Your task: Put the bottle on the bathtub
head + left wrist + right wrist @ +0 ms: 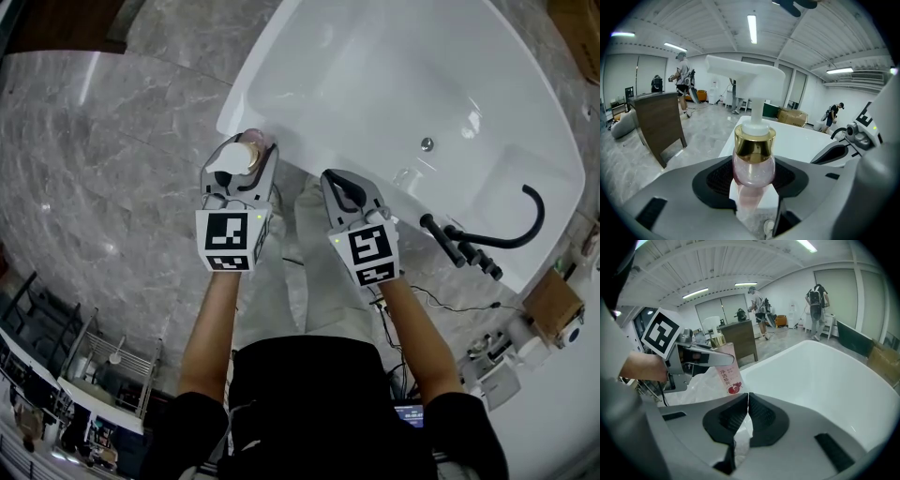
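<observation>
Well, standing by, I see grey marble floor [112,169] spreading wide from about eight to eleven o'clock of the person, open ground right up to the tub's outer wall.

At roughly eleven o'clock the left gripper [242,159] is clamped on the bottle [753,165], a pink one with a gold collar and a white pump head. Its dark pads press the bottle's shoulder from both sides. The bottle stands upright over the near left corner of the bathtub [319,84], right at the rim. I cannot tell whether its base touches the rim.

Just beside it, at about twelve o'clock, the right gripper [339,183] hangs at the tub's near edge. Its jaws are pressed together with nothing between them.

The white tub stretches from twelve round to two o'clock, its rim broad and flat. Its basin shows a small round drain [427,143] near the middle.

At about three o'clock a black curved faucet [525,220] stands on the tub's far right end. A cardboard box [553,305] sits on the floor just past that end.
</observation>
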Demonstrator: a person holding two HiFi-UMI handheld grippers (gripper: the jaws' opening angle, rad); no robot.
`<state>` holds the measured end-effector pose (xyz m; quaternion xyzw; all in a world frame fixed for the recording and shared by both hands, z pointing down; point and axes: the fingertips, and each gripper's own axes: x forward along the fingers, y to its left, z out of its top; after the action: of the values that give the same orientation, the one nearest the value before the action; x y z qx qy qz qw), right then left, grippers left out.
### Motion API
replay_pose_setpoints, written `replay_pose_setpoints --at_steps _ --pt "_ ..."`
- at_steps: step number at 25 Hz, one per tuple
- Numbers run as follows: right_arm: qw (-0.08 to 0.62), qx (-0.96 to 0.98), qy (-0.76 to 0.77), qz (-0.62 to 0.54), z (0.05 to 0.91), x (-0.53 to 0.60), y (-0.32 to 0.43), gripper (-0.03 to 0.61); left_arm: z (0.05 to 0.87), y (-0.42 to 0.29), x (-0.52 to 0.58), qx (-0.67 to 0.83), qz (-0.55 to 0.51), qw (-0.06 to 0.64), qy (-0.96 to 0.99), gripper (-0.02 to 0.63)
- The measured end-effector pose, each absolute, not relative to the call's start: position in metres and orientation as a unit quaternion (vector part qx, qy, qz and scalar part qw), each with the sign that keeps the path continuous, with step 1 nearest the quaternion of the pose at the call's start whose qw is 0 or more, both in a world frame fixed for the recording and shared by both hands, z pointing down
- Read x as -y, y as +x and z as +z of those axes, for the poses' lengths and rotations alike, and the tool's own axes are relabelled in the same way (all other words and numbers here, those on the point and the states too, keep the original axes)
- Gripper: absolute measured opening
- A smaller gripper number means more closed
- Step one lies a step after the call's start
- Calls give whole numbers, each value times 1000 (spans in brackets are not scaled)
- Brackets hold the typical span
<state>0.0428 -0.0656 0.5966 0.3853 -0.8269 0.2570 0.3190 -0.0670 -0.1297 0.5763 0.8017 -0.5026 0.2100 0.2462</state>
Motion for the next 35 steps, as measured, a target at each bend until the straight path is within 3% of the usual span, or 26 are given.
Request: replay_pose_setpoints --at_steps 35 --pt "331 827 374 259 618 52 42 25 577 -53 118 513 201 166 818 232"
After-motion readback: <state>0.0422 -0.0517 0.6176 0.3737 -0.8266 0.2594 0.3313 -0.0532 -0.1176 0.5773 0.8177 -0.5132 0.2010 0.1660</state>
